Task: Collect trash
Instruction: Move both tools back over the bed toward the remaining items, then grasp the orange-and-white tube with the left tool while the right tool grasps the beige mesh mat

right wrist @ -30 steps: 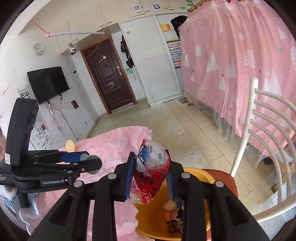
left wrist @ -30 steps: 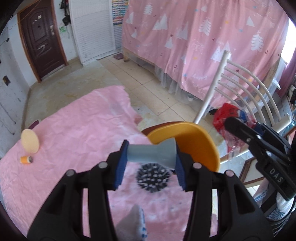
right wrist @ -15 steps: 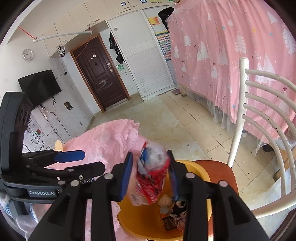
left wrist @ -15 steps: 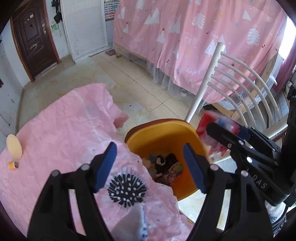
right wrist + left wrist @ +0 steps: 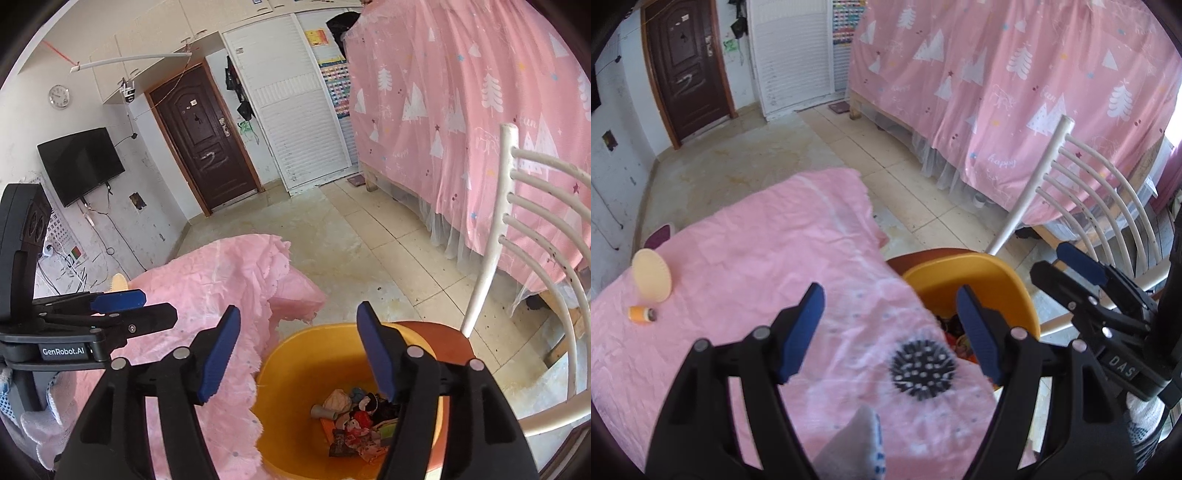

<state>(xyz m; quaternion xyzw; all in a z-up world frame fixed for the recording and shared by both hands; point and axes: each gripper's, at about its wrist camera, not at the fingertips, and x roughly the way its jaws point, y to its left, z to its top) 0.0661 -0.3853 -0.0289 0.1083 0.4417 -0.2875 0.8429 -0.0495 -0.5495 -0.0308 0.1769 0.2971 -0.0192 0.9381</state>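
Note:
An orange bin (image 5: 295,369) stands on a brown chair seat (image 5: 454,339) beside the pink-clothed table (image 5: 757,258). Several pieces of trash (image 5: 358,421) lie in its bottom, among them a grey roll and red wrappers. My right gripper (image 5: 299,347) is open and empty, right above the bin. My left gripper (image 5: 890,328) is open and empty above the table's edge near the bin (image 5: 979,280). The right gripper also shows in the left wrist view (image 5: 1067,269), open.
On the table lie a black spiky ball (image 5: 923,369), a round beige disc (image 5: 652,275) and a small orange spool (image 5: 641,314). A white chair back (image 5: 524,258) rises right of the bin. A pink curtain (image 5: 1034,92) hangs behind.
The left gripper opened and let the grey roll fall into the bin. The right gripper then opened and dropped the red wrapper bag into the bin. Both are now empty.

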